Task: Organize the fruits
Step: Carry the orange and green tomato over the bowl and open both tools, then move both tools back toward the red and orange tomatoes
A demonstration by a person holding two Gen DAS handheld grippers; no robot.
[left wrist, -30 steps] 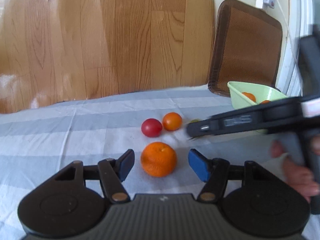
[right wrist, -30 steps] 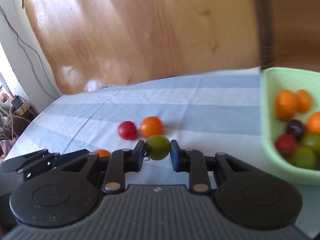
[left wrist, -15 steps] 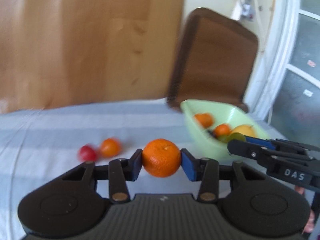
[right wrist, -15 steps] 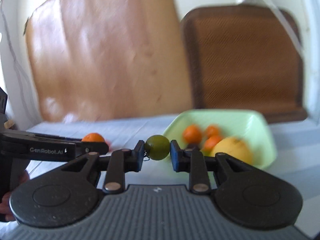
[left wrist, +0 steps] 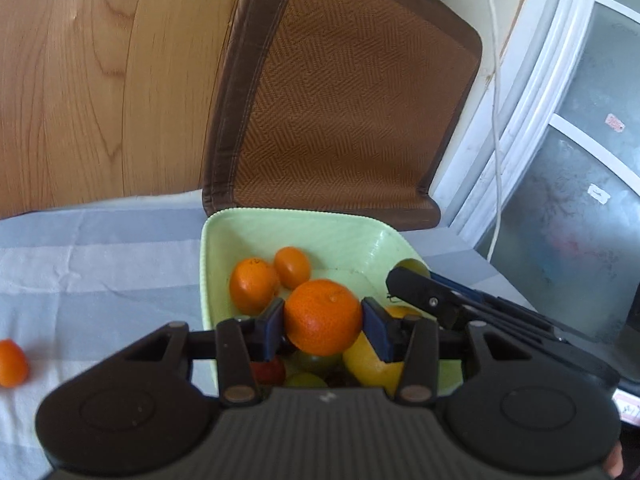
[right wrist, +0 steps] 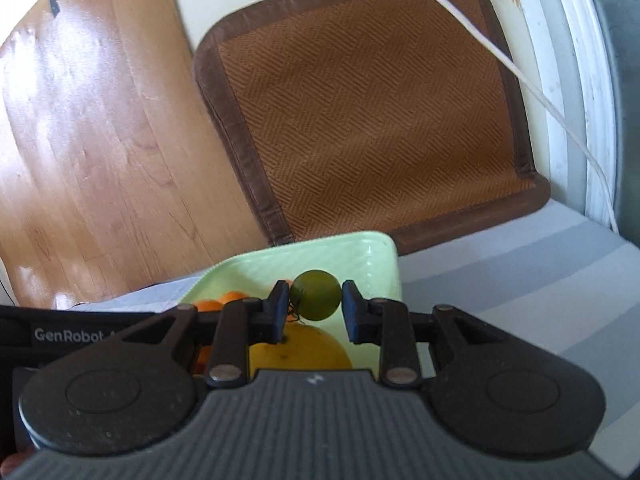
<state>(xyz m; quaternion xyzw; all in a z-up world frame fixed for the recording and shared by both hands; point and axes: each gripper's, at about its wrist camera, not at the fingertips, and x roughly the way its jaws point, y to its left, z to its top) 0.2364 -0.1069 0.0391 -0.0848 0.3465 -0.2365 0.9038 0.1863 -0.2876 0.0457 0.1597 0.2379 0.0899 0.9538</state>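
Note:
My left gripper (left wrist: 322,326) is shut on a large orange mandarin (left wrist: 322,316) and holds it above the pale green bowl (left wrist: 312,226). The bowl holds several fruits: small oranges (left wrist: 253,285), a yellow lemon (left wrist: 374,366), green and red ones. My right gripper (right wrist: 315,306) is shut on a small green fruit (right wrist: 316,294) and holds it over the same bowl (right wrist: 360,252), above the lemon (right wrist: 298,350). The right gripper also shows at the right of the left wrist view (left wrist: 412,276).
A small orange fruit (left wrist: 12,362) lies on the striped blue-grey cloth (left wrist: 100,264) left of the bowl. A brown woven mat (left wrist: 340,96) leans behind the bowl. A white cable (left wrist: 496,80) hangs by the window frame at right. The left gripper's body (right wrist: 72,334) is at the left.
Both grippers have moved over the bowl with their fruits. The left one closed on the mandarin and lifted it off the cloth a second ago.

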